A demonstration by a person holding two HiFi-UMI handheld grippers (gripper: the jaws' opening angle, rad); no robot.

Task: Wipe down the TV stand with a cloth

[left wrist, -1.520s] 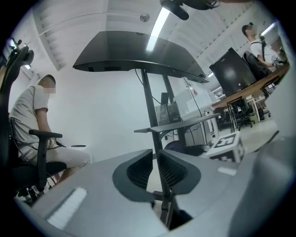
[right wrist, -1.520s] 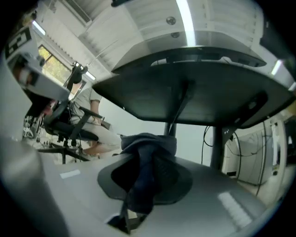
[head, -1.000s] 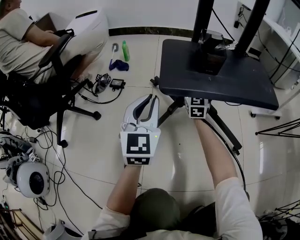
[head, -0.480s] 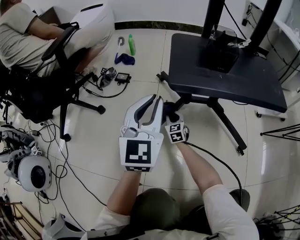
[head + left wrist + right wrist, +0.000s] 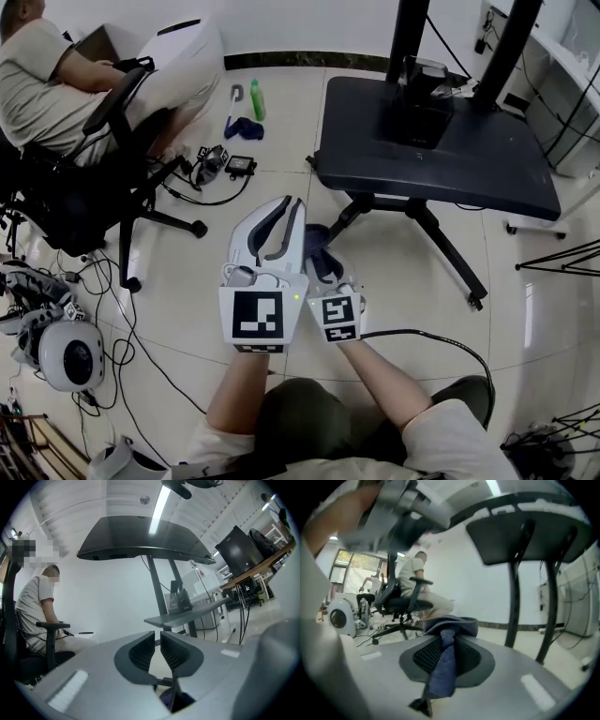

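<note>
The TV stand's black base plate (image 5: 450, 159) fills the upper right of the head view, with two black posts (image 5: 405, 37) rising from it. It shows from below in the left gripper view (image 5: 140, 541) and the right gripper view (image 5: 520, 527). My right gripper (image 5: 323, 267) is shut on a dark blue cloth (image 5: 314, 246), held over the floor short of the stand's near left edge. In its own view the cloth (image 5: 443, 667) hangs between the jaws of the right gripper (image 5: 443, 641). My left gripper (image 5: 291, 208) sits just beside it, jaws shut with nothing between them (image 5: 157, 634).
A person (image 5: 56, 84) sits in a black office chair (image 5: 103, 187) at upper left. A green bottle (image 5: 255, 98), another blue rag (image 5: 246, 127) and small devices with cables (image 5: 211, 164) lie on the tiled floor. The stand's legs (image 5: 441, 248) splay toward me. White headsets (image 5: 66, 356) lie at left.
My right gripper has pulled back with the cloth from under the stand's near edge and now sits beside the left gripper. The left gripper has drifted slightly toward me.
</note>
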